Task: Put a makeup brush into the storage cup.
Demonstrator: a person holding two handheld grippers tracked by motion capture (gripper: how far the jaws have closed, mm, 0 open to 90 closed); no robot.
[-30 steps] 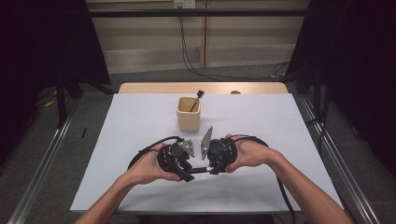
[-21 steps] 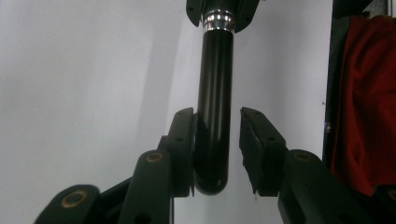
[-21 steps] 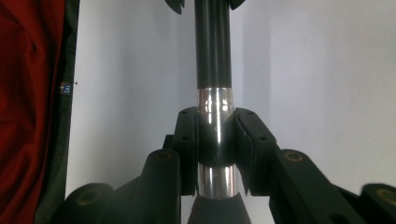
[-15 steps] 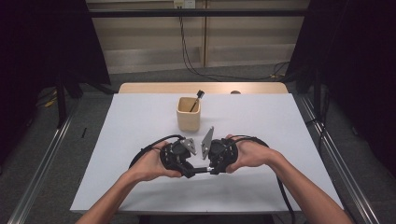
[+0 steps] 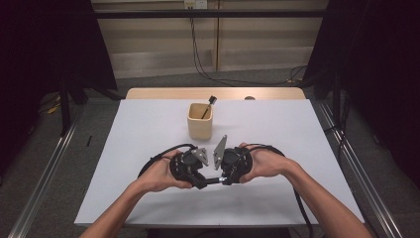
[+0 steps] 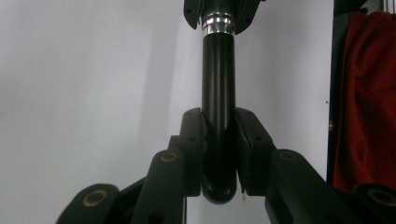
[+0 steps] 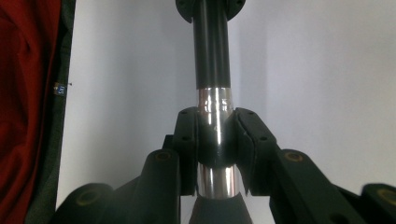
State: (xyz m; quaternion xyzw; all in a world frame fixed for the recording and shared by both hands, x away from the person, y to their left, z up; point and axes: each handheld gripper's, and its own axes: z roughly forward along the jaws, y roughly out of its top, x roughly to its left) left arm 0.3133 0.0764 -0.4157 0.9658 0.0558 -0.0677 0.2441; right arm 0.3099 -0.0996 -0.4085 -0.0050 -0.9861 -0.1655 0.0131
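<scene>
Your left gripper (image 6: 218, 154) jaws, just closing, and right gripper (image 7: 215, 149) jaws clamp one black brush handle (image 6: 218, 93); centre-frame cup (image 5: 200, 120) holds another brush (image 5: 208, 105).

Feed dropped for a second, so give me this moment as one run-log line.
left tongs: just closing onto black brush handle | right tongs: shut on its silver band end | wooden cup: upright behind the hands, second brush inside

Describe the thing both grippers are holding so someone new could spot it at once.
On the white table, nearer the person than the beige cup, the left gripper and right gripper face each other. Between them runs a slim black rod, glossy, with a silver band at one end.
</scene>
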